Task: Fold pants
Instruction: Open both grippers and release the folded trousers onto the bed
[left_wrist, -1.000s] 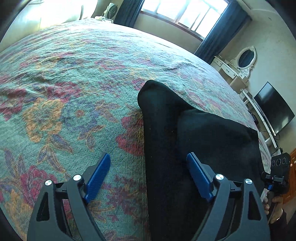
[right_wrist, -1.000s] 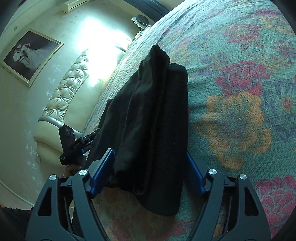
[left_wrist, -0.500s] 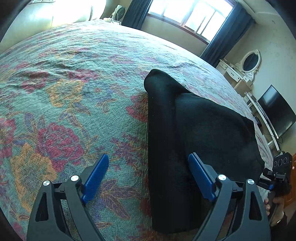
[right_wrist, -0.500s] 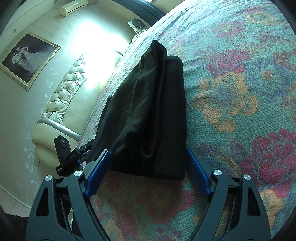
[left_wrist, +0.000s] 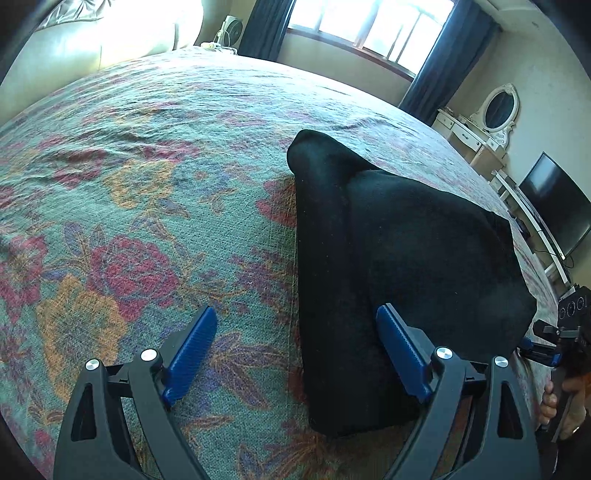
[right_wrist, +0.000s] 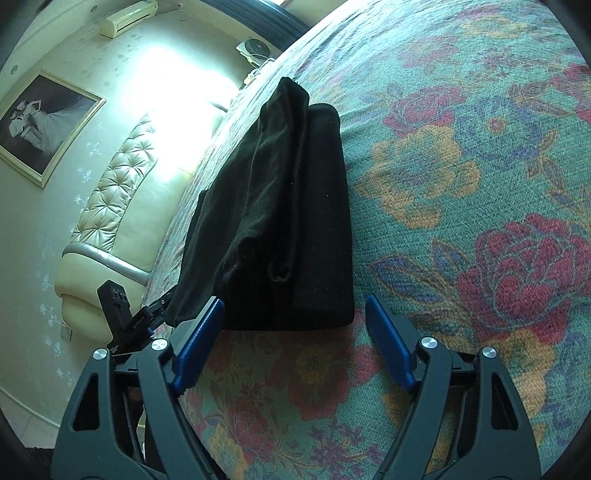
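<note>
Black pants lie folded in a thick stack on the floral bedspread. My left gripper is open and empty, its right finger over the near end of the stack. In the right wrist view the pants lie just beyond my right gripper, which is open and empty, a little short of the stack's near edge. The right gripper also shows at the right edge of the left wrist view, and the left gripper shows in the right wrist view.
A cream tufted headboard stands at one side of the bed. A window with dark curtains, a dressing table with an oval mirror and a TV line the far walls.
Both grippers have drawn back from the folded pants and risen. The right gripper, which straddled the stack's end, now stands clear of it. The pants lie still.
</note>
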